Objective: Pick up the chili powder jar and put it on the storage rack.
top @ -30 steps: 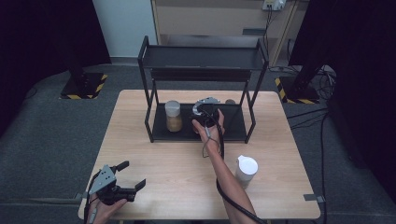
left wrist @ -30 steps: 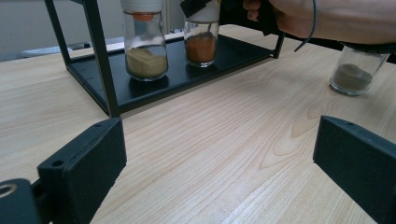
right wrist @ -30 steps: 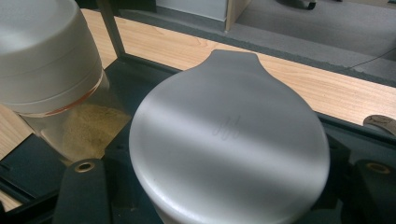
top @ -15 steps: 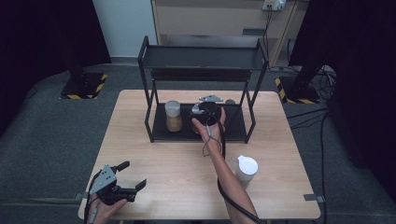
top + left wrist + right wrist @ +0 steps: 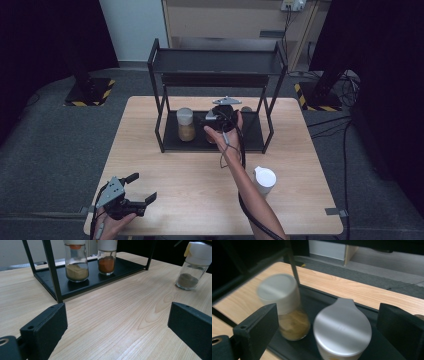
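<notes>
Two spice jars stand on the lower shelf of the black rack (image 5: pixel 250 137): a tan-filled jar (image 5: pixel 185 124) (image 5: pixel 76 261) (image 5: pixel 287 310) and an orange-filled jar (image 5: pixel 106 258) whose pale lid (image 5: pixel 342 326) lies just below my right gripper (image 5: pixel 222 117) (image 5: pixel 329 322). Its jaws have just been opening and stand wide on either side of that lid, touching nothing. A third jar (image 5: pixel 264 179) (image 5: pixel 192 265), white-capped with dark grey powder, stands on the table at the right. My left gripper (image 5: pixel 141 187) rests open and empty near the table's front left corner.
The rack's upper shelf (image 5: pixel 217 62) hangs over the jars, and its thin posts (image 5: pixel 51 265) frame the lower shelf. Bare wood table (image 5: pixel 190 170) stretches between the rack and the front edge. A cable trails along the person's right forearm (image 5: pixel 245 180).
The right gripper has opened, let go of the orange-filled jar on the lower shelf and lifted a little above it. The left gripper has stayed where it was.
</notes>
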Action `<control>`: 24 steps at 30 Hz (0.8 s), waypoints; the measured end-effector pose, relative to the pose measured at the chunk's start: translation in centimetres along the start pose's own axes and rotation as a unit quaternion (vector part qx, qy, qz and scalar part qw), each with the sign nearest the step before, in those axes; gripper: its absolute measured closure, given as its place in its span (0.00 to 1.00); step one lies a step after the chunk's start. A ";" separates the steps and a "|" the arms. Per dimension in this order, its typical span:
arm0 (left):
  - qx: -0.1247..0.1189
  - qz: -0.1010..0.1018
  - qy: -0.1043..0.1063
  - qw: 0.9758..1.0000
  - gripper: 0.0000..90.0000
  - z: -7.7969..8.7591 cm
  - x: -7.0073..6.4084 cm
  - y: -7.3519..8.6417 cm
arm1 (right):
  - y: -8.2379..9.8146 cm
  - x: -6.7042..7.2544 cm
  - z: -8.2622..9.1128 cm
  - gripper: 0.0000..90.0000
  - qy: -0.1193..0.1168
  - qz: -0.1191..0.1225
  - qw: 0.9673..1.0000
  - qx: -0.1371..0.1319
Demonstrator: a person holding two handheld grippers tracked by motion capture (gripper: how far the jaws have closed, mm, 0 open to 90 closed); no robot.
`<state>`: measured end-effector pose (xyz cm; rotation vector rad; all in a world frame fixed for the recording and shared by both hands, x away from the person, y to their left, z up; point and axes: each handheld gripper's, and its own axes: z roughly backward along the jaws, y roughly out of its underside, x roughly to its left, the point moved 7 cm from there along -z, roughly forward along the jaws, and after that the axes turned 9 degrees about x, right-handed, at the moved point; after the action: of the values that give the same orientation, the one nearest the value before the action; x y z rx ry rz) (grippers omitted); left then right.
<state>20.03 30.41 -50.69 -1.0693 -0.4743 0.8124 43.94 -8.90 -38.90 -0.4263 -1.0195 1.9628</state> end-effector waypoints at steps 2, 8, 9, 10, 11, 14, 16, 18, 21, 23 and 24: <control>0.000 0.000 0.000 1.000 0.02 0.0 0.0 0.0 | -0.4 0.1 0.8 0.05 -0.001 0.009 1.000 -0.002; 0.001 0.000 0.000 1.000 0.02 0.0 0.0 0.0 | -1.2 0.5 3.6 0.06 -0.013 0.035 0.999 -0.011; 0.000 0.000 0.001 1.000 0.02 0.0 0.0 0.0 | -1.3 0.6 4.1 0.06 -0.012 0.040 0.999 -0.011; 0.001 0.001 0.001 1.000 0.02 0.0 0.0 0.0 | -1.4 0.7 4.6 0.06 -0.013 0.045 0.999 -0.012; 0.001 0.001 0.001 1.000 0.02 0.0 0.0 0.0 | -1.4 0.7 4.6 0.06 -0.013 0.045 0.999 -0.012; 0.000 0.003 0.000 1.000 0.02 0.0 0.0 0.0 | -1.7 0.7 6.7 0.06 -0.020 0.069 0.997 -0.020; 0.000 0.004 0.001 1.000 0.02 0.0 0.1 0.0 | -1.8 0.6 7.8 0.06 -0.023 0.080 0.996 -0.022; 0.001 0.003 0.001 1.000 0.02 0.0 0.0 0.0 | -1.8 0.4 9.0 0.06 -0.027 0.091 0.995 -0.023; 0.002 0.002 0.000 1.000 0.02 0.0 0.0 0.0 | -1.6 0.2 10.6 0.06 -0.032 0.100 0.994 -0.032; 0.003 0.002 0.000 1.000 0.02 0.0 0.0 0.0 | -1.5 -0.1 11.3 0.06 -0.039 0.098 0.994 -0.038; 0.003 0.003 0.000 1.000 0.02 0.0 0.0 0.0 | -1.4 -0.4 12.2 0.06 -0.047 0.098 0.993 -0.044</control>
<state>20.05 30.41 -50.71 -1.0662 -0.4697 0.8186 37.36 -14.91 -30.43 -0.5020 -1.1644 2.1352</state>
